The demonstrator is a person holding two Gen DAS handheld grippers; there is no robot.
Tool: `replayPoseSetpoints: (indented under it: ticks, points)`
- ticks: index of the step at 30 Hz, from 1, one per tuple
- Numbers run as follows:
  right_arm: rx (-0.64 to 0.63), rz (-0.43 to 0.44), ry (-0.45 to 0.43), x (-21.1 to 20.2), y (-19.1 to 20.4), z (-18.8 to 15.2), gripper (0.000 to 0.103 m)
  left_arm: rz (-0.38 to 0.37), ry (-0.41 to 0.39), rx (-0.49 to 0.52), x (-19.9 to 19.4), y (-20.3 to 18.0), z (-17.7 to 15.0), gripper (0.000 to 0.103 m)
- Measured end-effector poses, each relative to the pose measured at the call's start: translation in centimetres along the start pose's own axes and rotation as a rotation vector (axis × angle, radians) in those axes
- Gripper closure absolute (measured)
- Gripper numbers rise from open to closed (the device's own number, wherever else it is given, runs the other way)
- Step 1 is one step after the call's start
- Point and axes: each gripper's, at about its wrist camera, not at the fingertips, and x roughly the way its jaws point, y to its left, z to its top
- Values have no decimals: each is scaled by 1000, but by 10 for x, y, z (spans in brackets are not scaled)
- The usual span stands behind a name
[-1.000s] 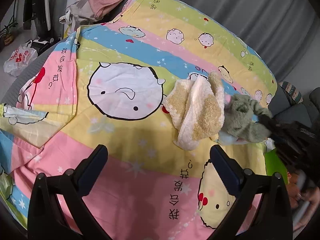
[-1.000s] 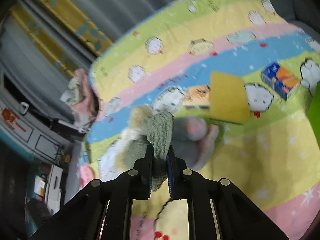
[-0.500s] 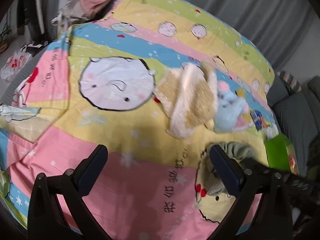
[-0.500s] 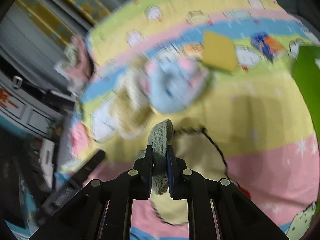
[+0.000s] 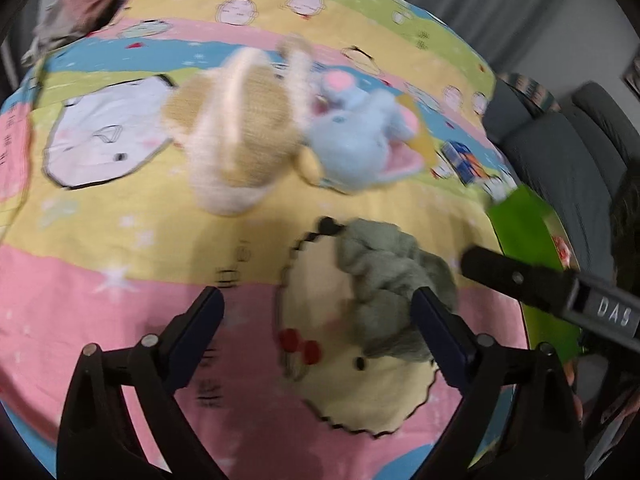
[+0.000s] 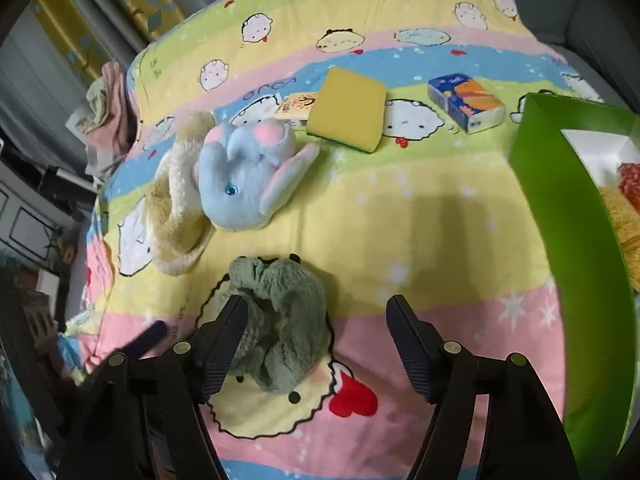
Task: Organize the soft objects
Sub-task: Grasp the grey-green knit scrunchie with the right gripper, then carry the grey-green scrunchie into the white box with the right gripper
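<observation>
A crumpled grey-green cloth (image 6: 280, 320) lies on the striped cartoon sheet (image 6: 420, 220); it also shows in the left wrist view (image 5: 392, 288). My right gripper (image 6: 316, 344) is open just above it, its left finger (image 6: 224, 344) touching the cloth. My left gripper (image 5: 316, 332) is open and empty, its right finger (image 5: 440, 332) beside the cloth. A blue plush elephant (image 6: 244, 172) and a cream towel (image 6: 176, 208) lie further back, side by side; both also show in the left wrist view, elephant (image 5: 356, 140), towel (image 5: 236, 132).
A green box (image 6: 560, 216) holding yellow and red items stands at the right. A yellow sponge (image 6: 348, 108), a tissue pack (image 6: 464, 102) and a small orange packet (image 6: 298, 106) lie at the back. Clothes (image 6: 108, 108) are piled at the bed's far left.
My right gripper carried the grey-green cloth from beside the elephant toward the near side, set it on the sheet and opened. The left gripper shifted right, staying open.
</observation>
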Motion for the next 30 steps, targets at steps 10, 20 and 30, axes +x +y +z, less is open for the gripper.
replayPoseSetpoints:
  ticks: [10, 20, 30]
  points:
    - [46, 101, 98, 46, 17, -5, 46, 25, -8, 99, 17, -17, -5, 68]
    - [-13, 177, 33, 14, 28, -13, 69, -121, -74, 141, -6, -49, -8, 90]
    - [88, 225, -166, -59, -18, 8, 69, -167, -174, 271, -23, -135, 13, 90]
